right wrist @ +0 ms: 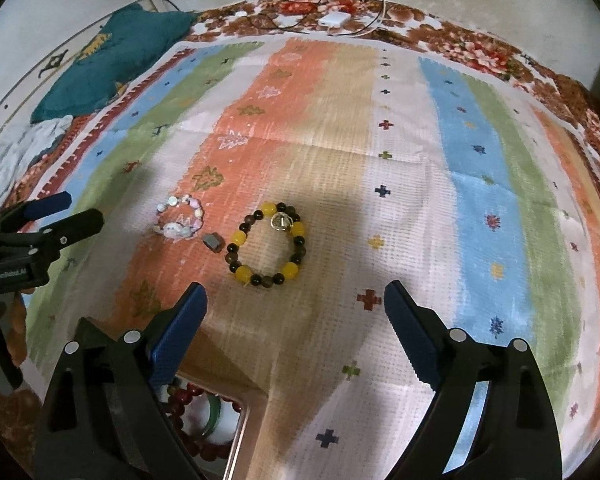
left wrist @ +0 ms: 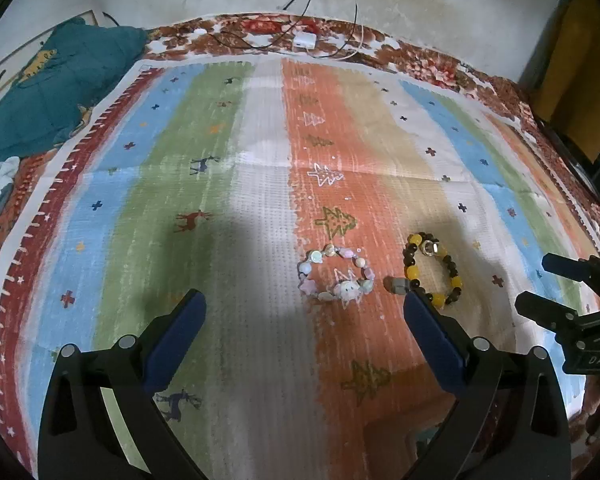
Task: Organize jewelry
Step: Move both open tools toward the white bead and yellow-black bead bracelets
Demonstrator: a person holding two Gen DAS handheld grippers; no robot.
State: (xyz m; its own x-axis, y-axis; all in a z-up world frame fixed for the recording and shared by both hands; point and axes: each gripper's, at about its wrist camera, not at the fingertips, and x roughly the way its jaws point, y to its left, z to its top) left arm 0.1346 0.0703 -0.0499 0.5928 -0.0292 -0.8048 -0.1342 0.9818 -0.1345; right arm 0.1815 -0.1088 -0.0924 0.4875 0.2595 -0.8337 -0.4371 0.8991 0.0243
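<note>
two bracelets lie loose on the striped mat point(left wrist: 260, 160), the pastel one point(left wrist: 335, 276) just beside the yellow one point(right wrist: 269, 243), likely waiting to join the beads in the tray point(right wrist: 240, 432) at the near edge. both grippers tilt steeply down, left point(left wrist: 304, 312) and right point(right wrist: 296, 304) spread wide, holding nothing.

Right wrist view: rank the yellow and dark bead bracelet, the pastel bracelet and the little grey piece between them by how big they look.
1. yellow and dark bead bracelet, clearly largest
2. pastel bracelet, though it lies slightly farther from the camera
3. grey piece, smallest
</note>
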